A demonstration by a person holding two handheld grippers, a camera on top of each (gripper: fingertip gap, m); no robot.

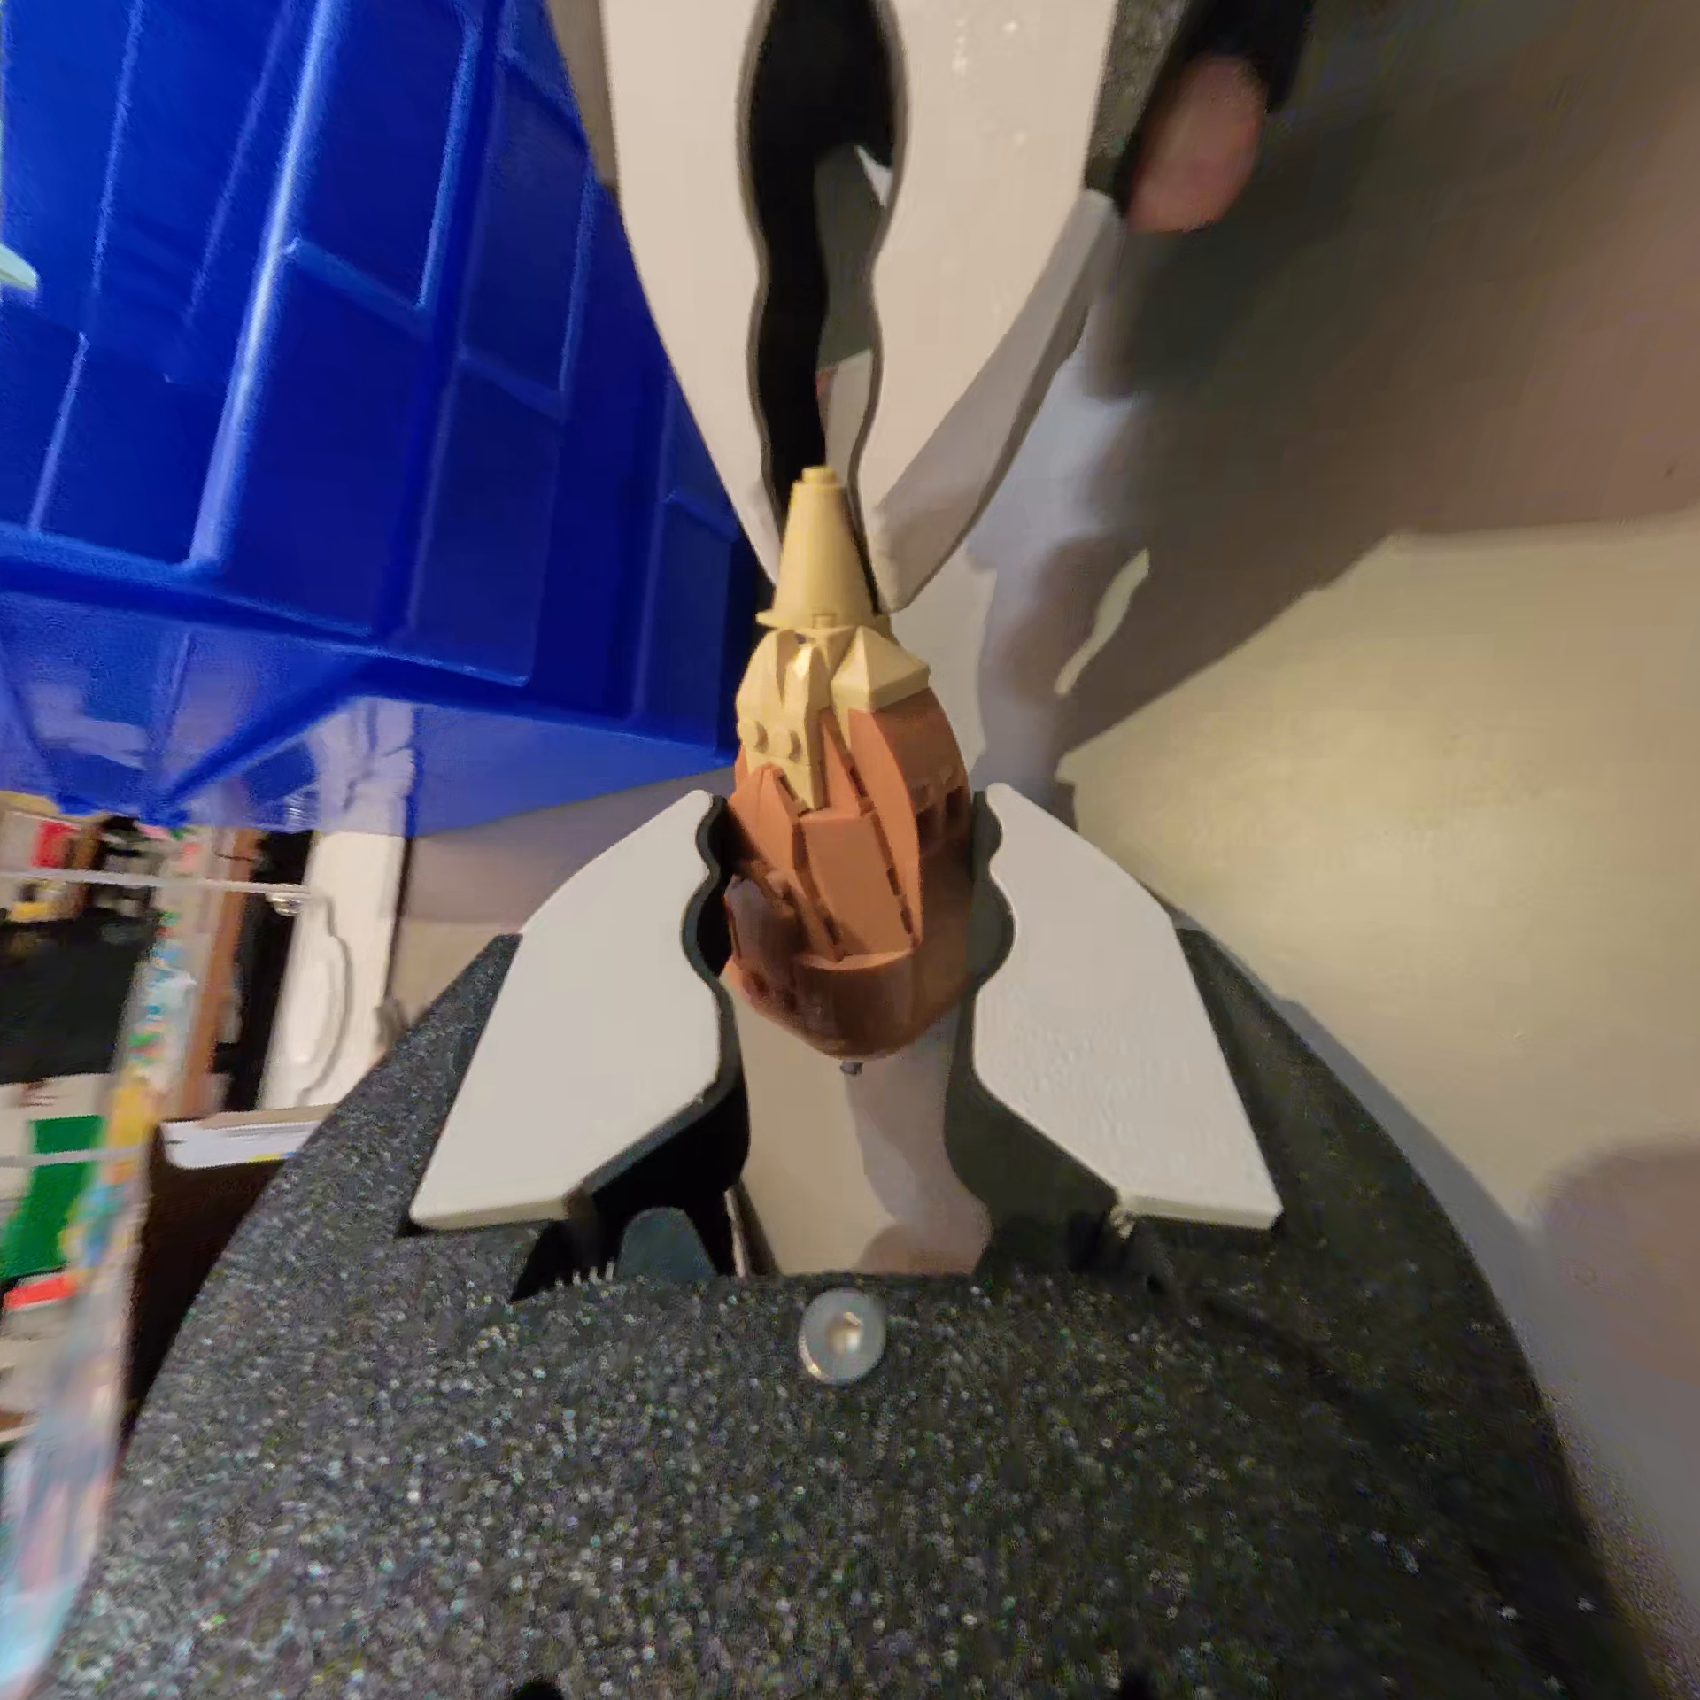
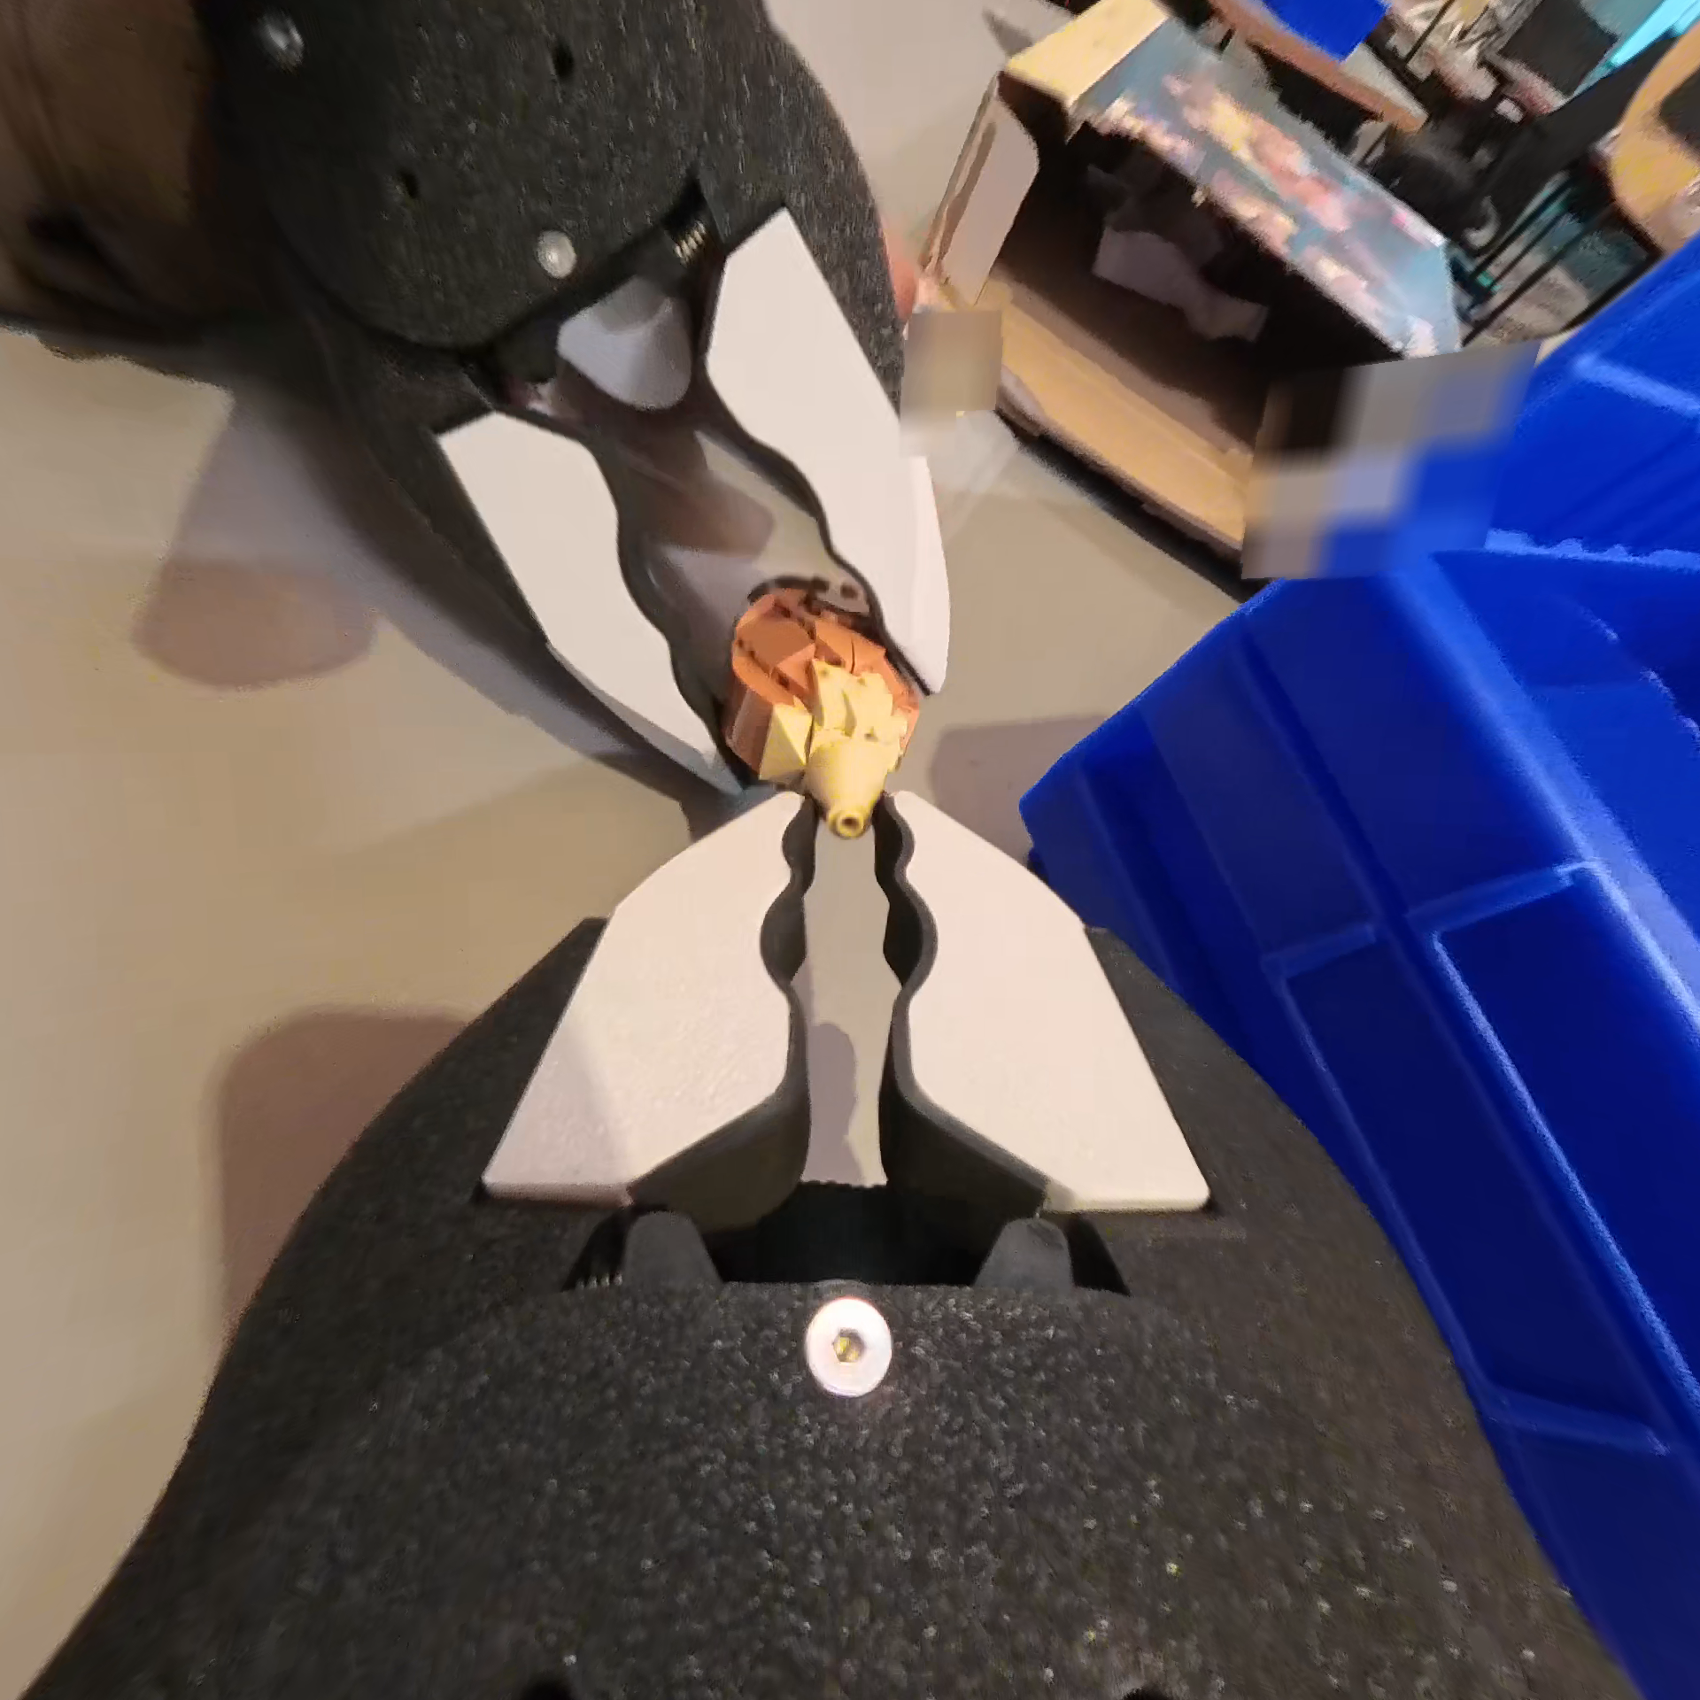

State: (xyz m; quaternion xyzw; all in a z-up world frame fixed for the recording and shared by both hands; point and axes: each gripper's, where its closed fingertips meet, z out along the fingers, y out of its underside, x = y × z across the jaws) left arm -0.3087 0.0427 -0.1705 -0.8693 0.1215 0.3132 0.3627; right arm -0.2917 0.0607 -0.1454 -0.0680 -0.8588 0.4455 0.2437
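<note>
A small brick-built model [image 1: 846, 828] has a rounded brown body and a tan top that ends in a pointed cone [image 1: 819, 552]. My left gripper [image 1: 848, 809] is shut on the brown body and holds it above the beige table [image 1: 1380, 828]. My right gripper [image 2: 844, 802] faces it tip to tip, with its jaws closed narrowly around the tan cone [image 2: 846, 809]. The right gripper [image 1: 823, 570] comes down from the top of the left wrist view. The left gripper [image 2: 819, 708] comes in from the upper left of the right wrist view, around the model [image 2: 809, 681].
A large blue plastic bin [image 1: 276, 460] stands close beside the grippers and fills the right side of the right wrist view [image 2: 1380, 828]. An open cardboard box [image 2: 1104, 368] and cluttered shelves lie beyond the table. A thumb [image 1: 1196, 147] rests on the right gripper's body. Less than 4 cm separates the two grippers' tips.
</note>
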